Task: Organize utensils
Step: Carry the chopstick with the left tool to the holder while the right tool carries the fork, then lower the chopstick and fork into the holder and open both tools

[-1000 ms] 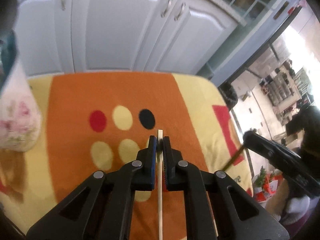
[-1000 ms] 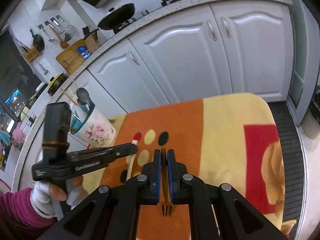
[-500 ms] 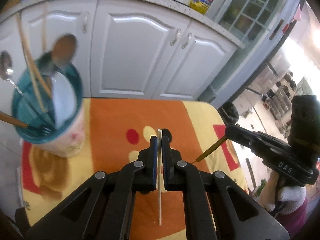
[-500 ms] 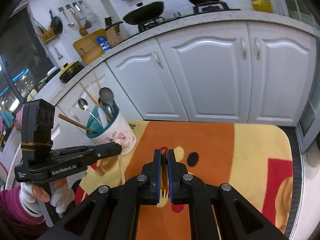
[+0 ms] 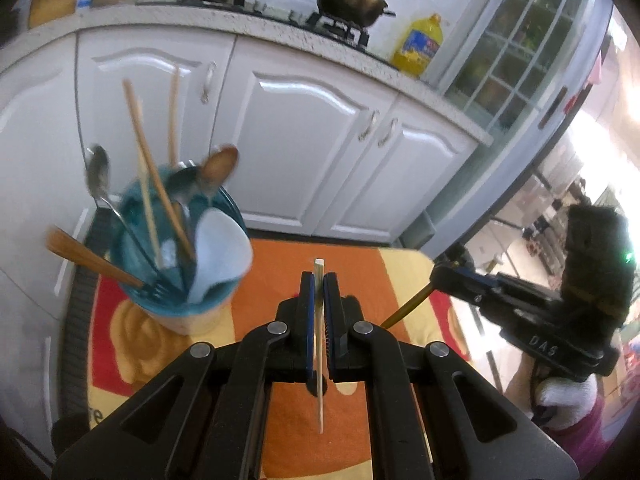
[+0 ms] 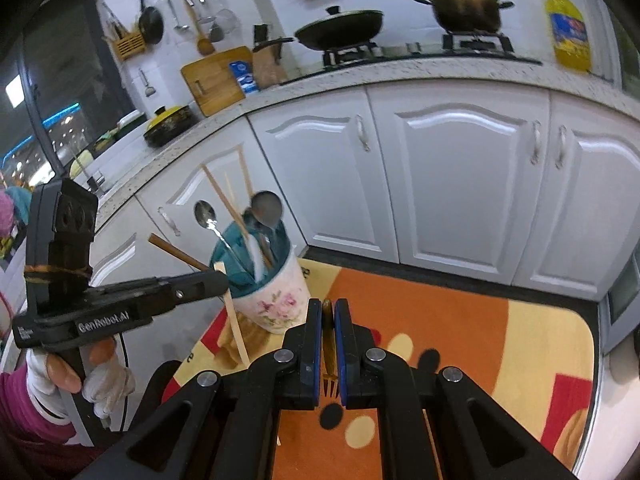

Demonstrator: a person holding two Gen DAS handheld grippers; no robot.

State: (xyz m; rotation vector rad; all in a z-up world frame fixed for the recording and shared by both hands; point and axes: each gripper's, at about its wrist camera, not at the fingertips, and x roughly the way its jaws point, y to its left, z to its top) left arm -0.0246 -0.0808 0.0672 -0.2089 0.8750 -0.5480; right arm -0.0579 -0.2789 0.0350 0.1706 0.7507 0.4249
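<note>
While the left gripper (image 5: 319, 322) clamps a chopstick (image 5: 319, 360) and the right gripper (image 6: 328, 342) a fork (image 6: 329, 344), lower each steeply into the cup (image 5: 176, 256) ahead-left, clear of spoons.

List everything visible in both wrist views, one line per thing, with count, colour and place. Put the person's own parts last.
utensil cup: one, white floral with teal inside, on the mat's left part, holding spoons, chopsticks and a wooden-handled fork
mat: one, orange, yellow and red, under the cup
chopstick: one, pale wood, clamped in the left gripper
fork: one, golden, clamped in the right gripper, tines toward the camera
cabinets: white doors, behind the mat
wok: one, black, on the stove
pot: one, dark metal, on the stove
oil bottle: one, yellow, countertop right
cutting board: one, wooden, leaning against the wall
left gripper: black, shut on the chopstick
right gripper: black, shut on the fork
gloved hand: white glove, magenta sleeve
</note>
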